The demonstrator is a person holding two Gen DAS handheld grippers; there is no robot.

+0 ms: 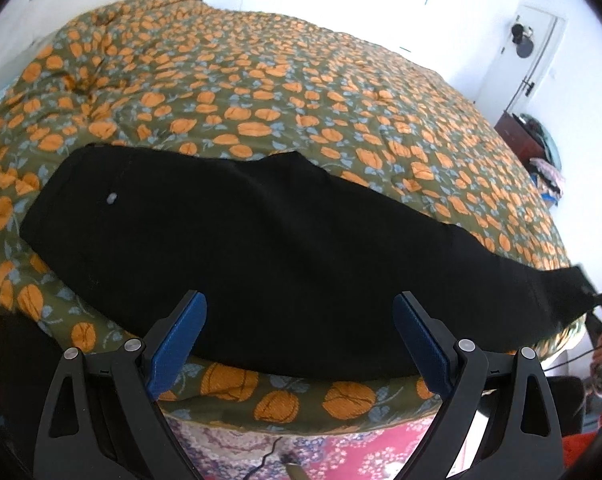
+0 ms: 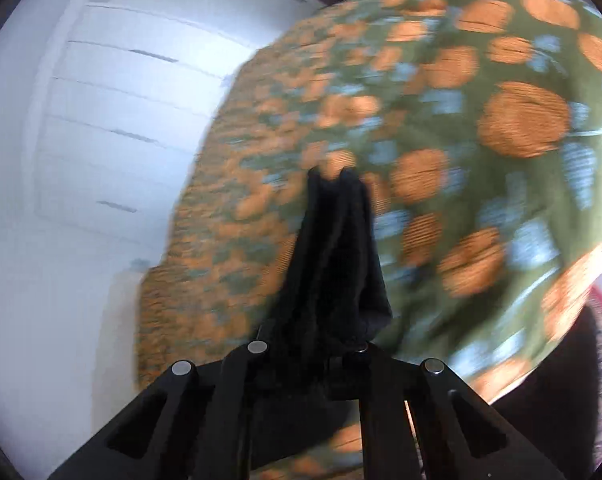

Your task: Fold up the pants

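Black pants (image 1: 261, 264): spread lengthwise along the near edge of the bed, folded leg on leg, waist end with a small pale button toward the left corner, leg ends running off toward the right corner.
Bed (image 1: 285, 92): covered by an olive quilt printed with orange pumpkins and pale blue leaves; the pants rest on its near strip, the far side bare.
Left gripper (image 1: 300, 344): hovers over the near edge of the bed, just above the middle of the pants; blue-padded jaws stand wide apart with nothing between them, not touching the cloth.
Right gripper (image 2: 333, 340): jaws closed tight on a bunched end of the pants (image 2: 337, 248), dark fabric gathered in folds between them and standing up ahead of the fingers; the view is smeared by motion.
Leg end: in the left wrist view, lifted off the quilt at the right corner, pinched by the right gripper (image 1: 593, 300) and pulled taut.
Floor rug (image 1: 341, 452): red and floral, below the near edge of the bed.
Door (image 1: 529, 52): white, beyond the far right corner.
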